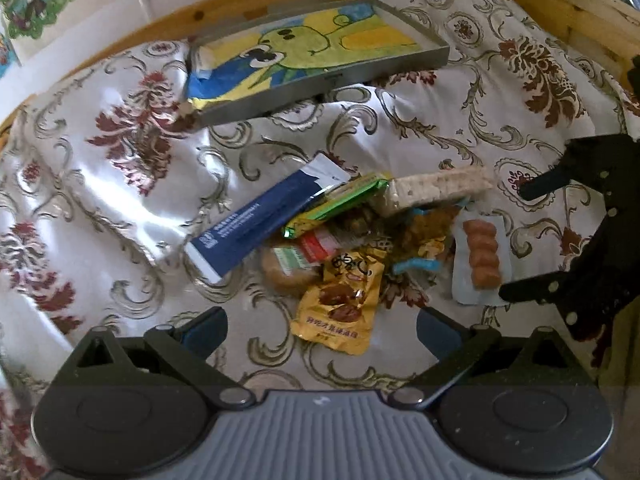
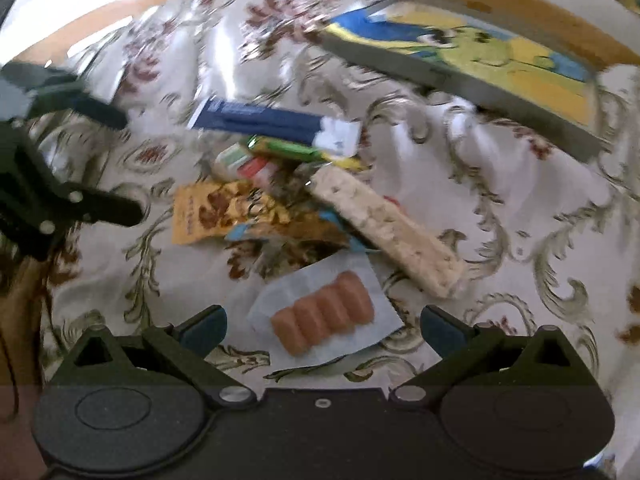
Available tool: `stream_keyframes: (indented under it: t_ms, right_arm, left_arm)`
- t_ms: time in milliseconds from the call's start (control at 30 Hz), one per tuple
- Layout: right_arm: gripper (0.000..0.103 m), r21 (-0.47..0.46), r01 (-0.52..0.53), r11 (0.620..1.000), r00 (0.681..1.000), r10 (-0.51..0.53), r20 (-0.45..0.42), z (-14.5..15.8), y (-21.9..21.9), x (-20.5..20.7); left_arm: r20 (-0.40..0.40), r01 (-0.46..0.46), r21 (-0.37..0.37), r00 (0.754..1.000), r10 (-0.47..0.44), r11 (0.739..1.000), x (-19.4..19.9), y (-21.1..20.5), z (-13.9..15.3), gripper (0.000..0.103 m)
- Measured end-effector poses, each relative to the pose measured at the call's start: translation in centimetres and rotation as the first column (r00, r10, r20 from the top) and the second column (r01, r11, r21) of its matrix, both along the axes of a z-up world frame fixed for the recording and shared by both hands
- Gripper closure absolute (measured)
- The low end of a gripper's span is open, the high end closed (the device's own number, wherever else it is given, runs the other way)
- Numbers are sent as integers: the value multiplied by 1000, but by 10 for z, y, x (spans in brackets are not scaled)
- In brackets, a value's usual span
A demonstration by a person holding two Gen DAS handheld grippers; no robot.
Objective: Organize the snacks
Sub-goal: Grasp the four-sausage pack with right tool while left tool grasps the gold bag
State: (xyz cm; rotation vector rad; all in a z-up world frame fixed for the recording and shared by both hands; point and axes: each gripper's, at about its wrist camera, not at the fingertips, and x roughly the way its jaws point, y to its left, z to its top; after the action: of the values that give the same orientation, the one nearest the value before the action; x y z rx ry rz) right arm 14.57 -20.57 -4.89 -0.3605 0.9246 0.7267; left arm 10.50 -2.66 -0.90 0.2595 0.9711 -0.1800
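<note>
Snacks (image 1: pixel 352 236) heaped in a loose pile mid-cloth (image 1: pixel 120 184), none yet in the tray (image 1: pixel 320 80) lying well apart at the far edge. Blue pack (image 1: pixel 260 224) slanting off the pile's left side, green bar (image 1: pixel 340 204) tucked against it, cracker bar (image 1: pixel 436 188) across the back, yellow pouch (image 1: pixel 340 300) nearest the left gripper (image 1: pixel 322 332), sausage pack (image 2: pixel 324 316) off to the pile's right. Left gripper spread wide, empty, hovering just short of the yellow pouch. Right gripper (image 2: pixel 324 328) likewise wide and empty, jaws either side of the sausage pack but seemingly not yet touching it.

Risks, as judgement only: wrappers overlapping, so a pinch on one likely to drag a neighbour or scatter the heap. Sausage pack lying flat with a thin clear border; fingers closing on film alone could slip off or crumple it. Cloth glossy and rumpled, apt to bunch under a low finger and get nipped along with a wrapper. Grippers close together near the pile, so a collision possible if both reach in at once. Tray resting unevenly on folds, possibly tipping when loaded. Right view smeared, so exact contact hard to tell.
</note>
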Motion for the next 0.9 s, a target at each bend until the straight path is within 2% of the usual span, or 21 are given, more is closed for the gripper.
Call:
stream_keyframes:
  t_ms: [100,267,367,667,900]
  right_arm:
    - [1,-19,-59,998,998,59,-1,-11,6,6]
    - [1,-53,-78,996,997,78,4,-26,11,13]
    - [1,-30,-90,995,996,89,-28,-32,11,17]
    - [1,-49,-97,994,995,97,-2,-40,13,19]
    - [5,-52,-114,992,993,116,26,-39,15,16]
  left_arm:
    - [-6,12,-13,1000,-12,1000,6,1,-11,0]
    - [-40,12,-34,999,-13,999,19,3,-31,0]
    - [-58,13,-23,998,-14,1000,25,4,-44,1]
    - [-70,37,20,997,-36,999,38,-1,-64,1]
    - [-113,39,-4,993,-39,999,43,-6,-68,14]
